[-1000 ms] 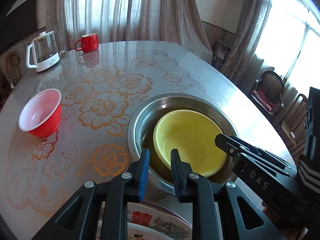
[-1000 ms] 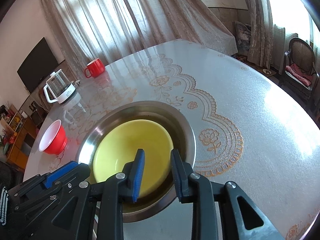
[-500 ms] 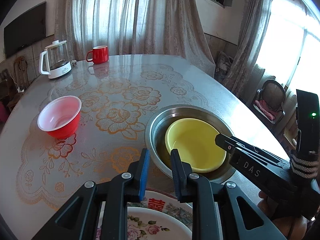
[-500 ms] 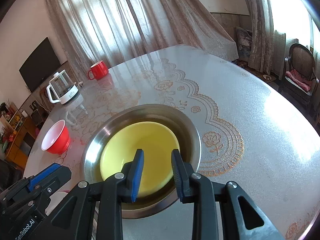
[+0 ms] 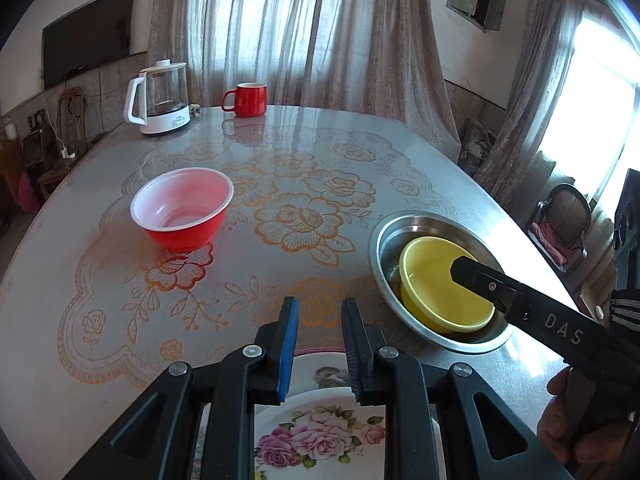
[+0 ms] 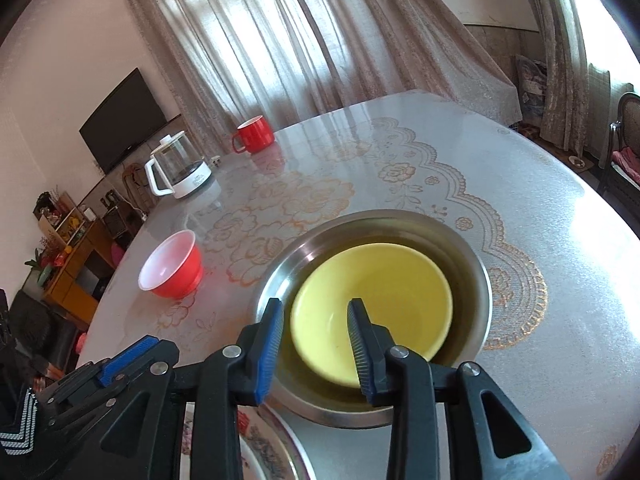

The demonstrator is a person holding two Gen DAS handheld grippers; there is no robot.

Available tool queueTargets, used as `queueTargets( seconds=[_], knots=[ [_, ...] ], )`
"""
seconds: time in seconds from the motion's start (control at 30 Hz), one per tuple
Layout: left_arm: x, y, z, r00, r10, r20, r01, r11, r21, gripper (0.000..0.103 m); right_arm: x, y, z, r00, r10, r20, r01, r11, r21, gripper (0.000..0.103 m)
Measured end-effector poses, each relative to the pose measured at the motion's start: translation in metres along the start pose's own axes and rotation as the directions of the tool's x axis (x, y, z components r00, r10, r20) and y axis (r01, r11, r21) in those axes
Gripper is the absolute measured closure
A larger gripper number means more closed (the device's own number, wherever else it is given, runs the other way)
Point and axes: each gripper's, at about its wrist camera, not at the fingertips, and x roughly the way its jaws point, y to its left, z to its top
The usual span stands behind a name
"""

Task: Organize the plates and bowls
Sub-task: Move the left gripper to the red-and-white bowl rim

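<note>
Sheer curtains [image 5: 280,32] hung behind a round table [image 5: 400,160] covered with a cloth of orange flowers. On it, a yellow bowl [image 6: 372,304] sat inside a steel basin [image 6: 472,264] near the front edge, and a red bowl [image 5: 182,208] with a white inside stood well apart to the left. A flowered plate [image 5: 320,428] lay at the nearest edge, just beside the basin. A glass kettle [image 5: 160,96] and a red mug [image 5: 248,98] stood at the far side. The right gripper [image 6: 316,342] hung over the yellow bowl's near rim; its jaws had just been opening, the rim showed between them, and the pads did not press on it. The left gripper [image 5: 318,348] hovered above the plate's far edge, jaws parted a little with nothing between them. A hand [image 5: 580,424] held the right gripper's handle.
</note>
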Motion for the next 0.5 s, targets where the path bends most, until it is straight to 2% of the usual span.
queueTargets(
  seconds=[0.3, 0.4, 0.5],
  knots=[
    [-0.004, 0.043, -0.008, 0.999, 0.041, -0.017, -0.042, 0.996, -0.083, 0.079, 0.020, 0.031, 0.000, 0.987, 0.132, -0.090, -0.131, 0.991, 0.012, 0.069],
    [-0.006, 0.062, -0.011, 0.999, 0.046, -0.021, -0.049, 0.992, -0.120, 0.075, 0.027, 0.041, 0.000, 0.974, 0.188, -0.130, -0.186, 0.982, 0.025, 0.069],
    [-0.007, 0.084, -0.013, 0.997, 0.063, -0.034, -0.068, 0.985, -0.158, 0.071, 0.039, 0.050, -0.002, 0.949, 0.258, -0.181, -0.250, 0.966, 0.066, 0.068]
  ],
)
